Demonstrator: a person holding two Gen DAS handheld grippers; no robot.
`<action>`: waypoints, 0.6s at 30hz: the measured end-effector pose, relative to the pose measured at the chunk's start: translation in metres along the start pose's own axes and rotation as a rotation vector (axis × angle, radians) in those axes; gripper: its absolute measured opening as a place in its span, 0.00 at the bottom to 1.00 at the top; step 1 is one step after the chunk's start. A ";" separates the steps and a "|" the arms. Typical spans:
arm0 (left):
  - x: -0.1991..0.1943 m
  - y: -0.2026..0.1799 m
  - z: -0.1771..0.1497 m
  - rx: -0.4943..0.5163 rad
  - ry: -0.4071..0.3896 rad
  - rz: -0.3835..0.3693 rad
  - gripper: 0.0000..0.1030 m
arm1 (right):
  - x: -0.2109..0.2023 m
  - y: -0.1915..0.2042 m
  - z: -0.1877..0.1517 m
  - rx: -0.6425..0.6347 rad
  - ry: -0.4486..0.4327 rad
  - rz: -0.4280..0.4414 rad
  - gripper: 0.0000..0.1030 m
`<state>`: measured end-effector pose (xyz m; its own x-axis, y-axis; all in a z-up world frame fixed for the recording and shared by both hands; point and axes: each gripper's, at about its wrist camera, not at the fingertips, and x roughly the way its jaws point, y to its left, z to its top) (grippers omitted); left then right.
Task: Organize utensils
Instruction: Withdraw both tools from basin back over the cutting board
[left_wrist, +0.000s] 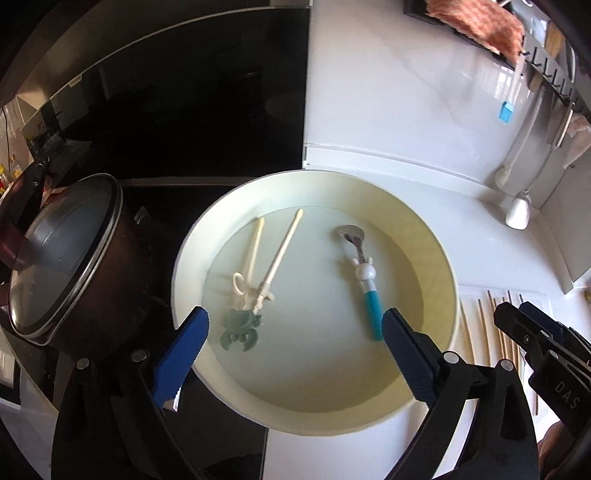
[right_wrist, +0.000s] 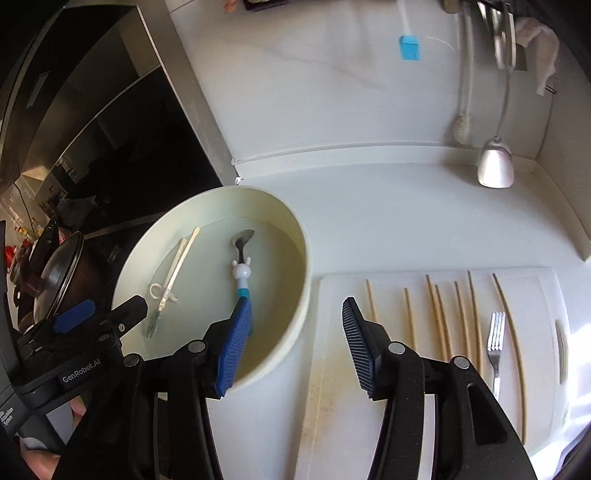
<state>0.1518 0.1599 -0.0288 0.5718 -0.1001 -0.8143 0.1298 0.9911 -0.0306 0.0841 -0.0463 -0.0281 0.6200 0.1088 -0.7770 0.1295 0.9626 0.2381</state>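
1. The spoon (left_wrist: 360, 273) lies in the round tray (left_wrist: 448, 258), bowl towards the wall, blue handle towards the camera, beside the training chopsticks (left_wrist: 258, 266)
2. Left gripper (left_wrist: 295, 328) gapes wide, empty; right gripper (right_wrist: 291, 343) about half open, seemingly empty
3. Only the right view shows the fork (right_wrist: 495, 343) and wooden chopsticks (right_wrist: 439, 321) lengthwise on the cutting board (right_wrist: 332, 369)

Left gripper (left_wrist: 295, 325) sits low in its own view, blue pads spread wide apart, nothing between them, both fingers angled steeply downward. Over in the right wrist view, the right gripper (right_wrist: 293, 332) fills the bottom centre, its jaws parted about halfway and empty, ribbed pads facing each other. The left gripper shows again at lower left of that view, a fingertip of the person's hand (right_wrist: 79, 408) just beneath it.
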 end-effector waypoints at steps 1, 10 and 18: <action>-0.005 -0.010 -0.004 0.014 -0.008 -0.015 0.92 | -0.009 -0.010 -0.005 0.015 -0.010 -0.006 0.48; -0.026 -0.108 -0.040 0.092 -0.016 -0.110 0.93 | -0.065 -0.123 -0.045 0.101 -0.029 -0.137 0.48; -0.019 -0.170 -0.082 0.034 0.020 -0.020 0.93 | -0.069 -0.203 -0.064 0.054 0.010 -0.117 0.48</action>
<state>0.0522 0.0005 -0.0555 0.5522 -0.1177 -0.8254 0.1684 0.9853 -0.0279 -0.0348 -0.2334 -0.0602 0.5907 -0.0006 -0.8069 0.2422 0.9540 0.1766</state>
